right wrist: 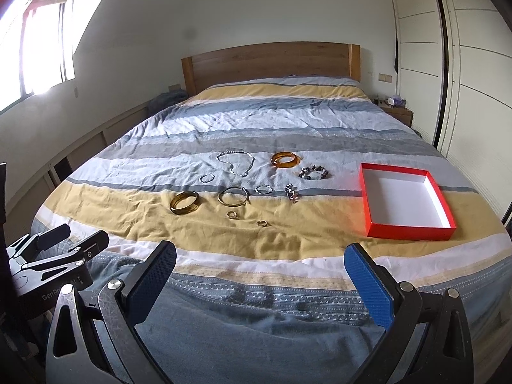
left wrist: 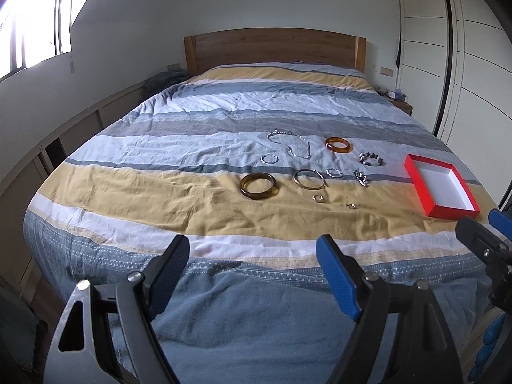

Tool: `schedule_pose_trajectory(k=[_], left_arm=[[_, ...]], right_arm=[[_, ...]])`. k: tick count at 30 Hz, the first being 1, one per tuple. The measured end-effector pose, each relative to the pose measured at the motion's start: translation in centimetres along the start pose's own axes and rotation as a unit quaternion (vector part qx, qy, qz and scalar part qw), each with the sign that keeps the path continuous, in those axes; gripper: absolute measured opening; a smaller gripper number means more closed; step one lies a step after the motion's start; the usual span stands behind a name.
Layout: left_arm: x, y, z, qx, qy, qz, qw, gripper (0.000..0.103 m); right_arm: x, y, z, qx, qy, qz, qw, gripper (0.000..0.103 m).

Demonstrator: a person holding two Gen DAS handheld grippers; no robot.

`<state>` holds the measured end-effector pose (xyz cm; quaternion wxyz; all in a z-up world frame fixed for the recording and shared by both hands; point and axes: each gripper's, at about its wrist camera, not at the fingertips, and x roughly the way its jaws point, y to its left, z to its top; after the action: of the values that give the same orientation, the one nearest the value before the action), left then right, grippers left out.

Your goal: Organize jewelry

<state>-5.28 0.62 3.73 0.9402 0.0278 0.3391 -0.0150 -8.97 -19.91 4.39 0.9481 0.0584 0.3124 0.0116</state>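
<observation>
Jewelry lies spread on the striped bedspread: a dark amber bangle (left wrist: 258,186) (right wrist: 185,202), a thin gold bangle (left wrist: 309,179) (right wrist: 233,196), an orange bangle (left wrist: 338,144) (right wrist: 286,159), a silver chain necklace (left wrist: 290,142) (right wrist: 236,161), a beaded bracelet (left wrist: 371,159) (right wrist: 314,172) and small rings (left wrist: 318,197) (right wrist: 263,223). An empty red box (left wrist: 441,213) (right wrist: 412,233) with white inside sits to their right. My left gripper (left wrist: 252,254) and right gripper (right wrist: 260,264) hover open over the bed's near end, well short of the jewelry.
A wooden headboard (right wrist: 270,60) stands at the far end. A white wardrobe (right wrist: 464,64) runs along the right, with a nightstand (right wrist: 398,112) beside it. A window (left wrist: 28,32) is on the left wall, above a low ledge.
</observation>
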Motion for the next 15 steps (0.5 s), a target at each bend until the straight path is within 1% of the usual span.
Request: schedule_pose_trajectory(k=[5, 9, 12, 15], left_arm=[[0.5, -0.6, 0.0, 0.008, 0.010, 0.001, 0.9999, 0.080], [0.3, -0.8, 0.5, 0.015, -0.002, 0.015, 0.9998, 0.080], [0.3, -0.7, 1.1, 0.017, -0.002, 0.016, 0.9997, 0.080], [0.4, -0.7, 2.0, 0.015, -0.003, 0.013, 0.9998, 0.080]], right_arm=[[0.1, -0.4, -0.4, 0.007, 0.002, -0.003, 1.000, 0.103], [0.5, -1.1, 0.0, 0.019, 0.003, -0.006, 1.000, 0.103], [1.1, -1.4, 0.5, 0.029, 0.006, 0.002, 1.000, 0.103], [1.7, -1.3, 1.1, 0.025, 0.009, 0.011, 1.000, 0.103]])
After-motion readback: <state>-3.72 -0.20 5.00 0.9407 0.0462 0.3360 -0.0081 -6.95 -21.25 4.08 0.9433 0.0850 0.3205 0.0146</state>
